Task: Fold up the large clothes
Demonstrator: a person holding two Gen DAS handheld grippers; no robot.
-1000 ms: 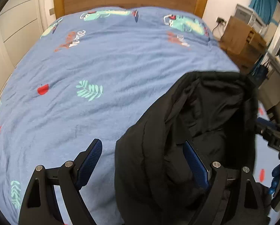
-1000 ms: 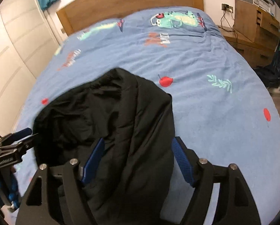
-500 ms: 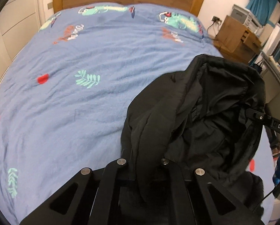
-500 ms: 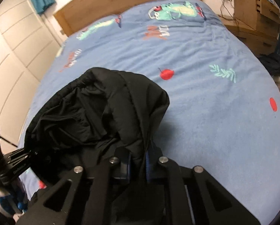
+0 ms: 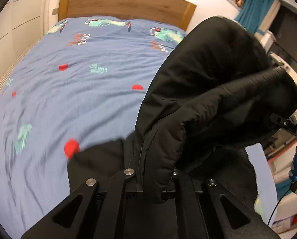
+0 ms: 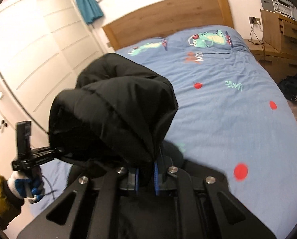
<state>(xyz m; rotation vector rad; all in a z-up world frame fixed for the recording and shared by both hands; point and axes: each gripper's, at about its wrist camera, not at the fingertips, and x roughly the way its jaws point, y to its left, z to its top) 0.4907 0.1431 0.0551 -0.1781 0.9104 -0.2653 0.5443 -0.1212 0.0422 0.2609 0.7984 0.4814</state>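
A black padded jacket hangs between my two grippers, lifted above the blue bed. My left gripper is shut on a fold of the jacket; its fingertips are hidden in the cloth. My right gripper is shut on another fold of the jacket, with its blue pads pinching the cloth. The right gripper also shows at the right edge of the left wrist view, and the left gripper at the left of the right wrist view. The jacket's lower part drapes below both grippers.
The bed has a blue printed cover and a wooden headboard. White wardrobe doors stand to the left. A wooden dresser with a printer stands to the right, with a dark bag on the floor.
Both grippers went from open to shut on the jacket, then lifted it well off the bed. The bed now looks further away and the jacket bulges between the grippers.
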